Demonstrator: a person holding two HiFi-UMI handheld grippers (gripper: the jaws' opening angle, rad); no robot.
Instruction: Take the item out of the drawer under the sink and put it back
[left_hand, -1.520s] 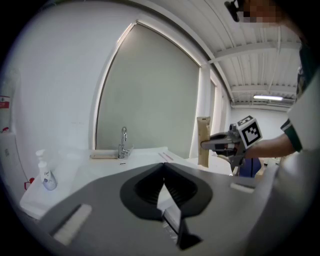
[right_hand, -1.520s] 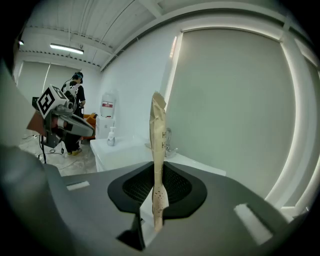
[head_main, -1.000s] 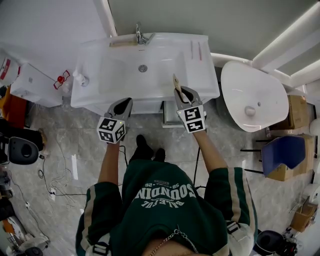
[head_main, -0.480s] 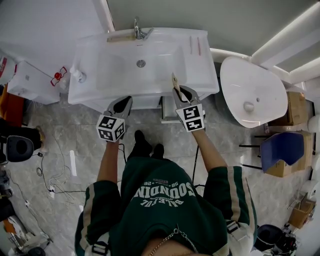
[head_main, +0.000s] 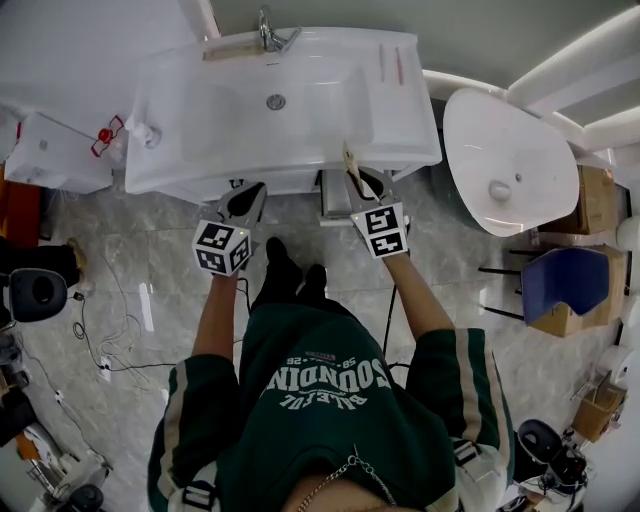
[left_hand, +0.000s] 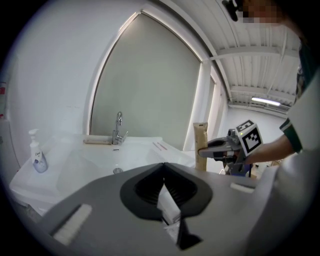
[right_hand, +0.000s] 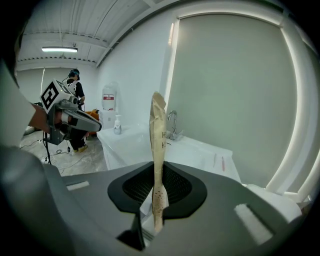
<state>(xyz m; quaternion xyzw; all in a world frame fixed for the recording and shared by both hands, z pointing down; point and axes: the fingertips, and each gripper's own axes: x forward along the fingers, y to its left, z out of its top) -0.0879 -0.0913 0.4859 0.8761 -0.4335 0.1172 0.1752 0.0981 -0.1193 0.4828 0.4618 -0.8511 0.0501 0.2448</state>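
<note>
Head view: the right hand-held gripper (head_main: 362, 183) is at the front edge of the sink (head_main: 200, 110), with a tan pack (head_main: 350, 160) sticking up from it over the rim. Just beneath, what looks like the open drawer (head_main: 334, 205) juts from under the sink. The left hand-held gripper (head_main: 250, 192) hovers to the left, near the rim. Left gripper view: its jaws are together with nothing between them. Right gripper view: the jaws are nearly closed, pinching the flat pack by its lower end, so the pack is out of the drawer and upright in the air. Judging from that low, narrow hold, the pack could pivot or slip on the way down. Its tall top could also catch the sink's rim, since the drawer lies tucked beneath it.
</note>
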